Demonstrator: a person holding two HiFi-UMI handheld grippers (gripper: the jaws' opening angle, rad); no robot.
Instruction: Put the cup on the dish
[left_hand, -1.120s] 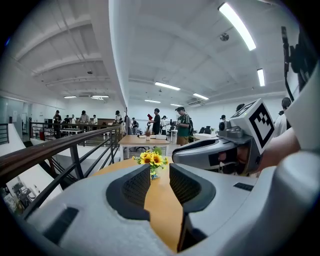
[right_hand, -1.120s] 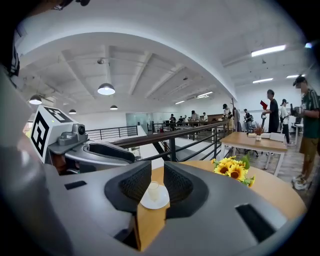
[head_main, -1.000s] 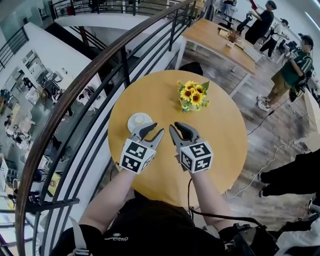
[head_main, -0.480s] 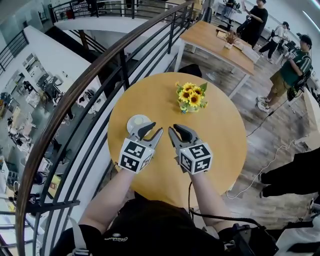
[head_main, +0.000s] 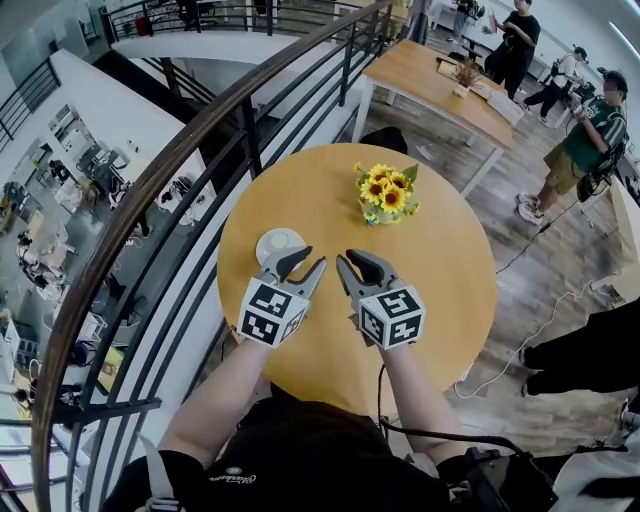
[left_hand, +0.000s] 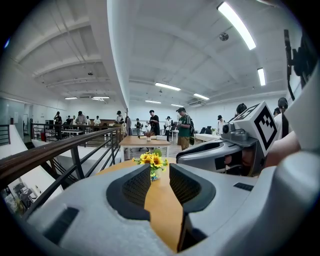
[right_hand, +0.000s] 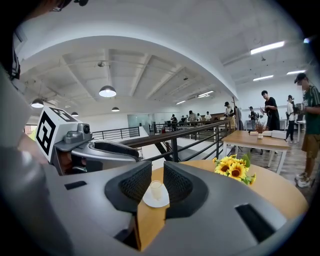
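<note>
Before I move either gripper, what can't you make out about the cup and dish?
Right gripper view: the cup stands on the dish, but its contents are too small to tell.
Head view: the cup blends into the white dish, too small to separate; the left gripper covers the dish's near rim.
Left gripper view: neither shows; the gripper's own body fills the lower frame.

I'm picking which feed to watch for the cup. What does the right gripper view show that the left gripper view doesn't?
Only the right gripper view: the cup standing on the dish, seen beyond the jaws, and the left gripper at the left. Only the left gripper view: the right gripper at the right. Both: the sunflowers, the table and the railing.
</note>
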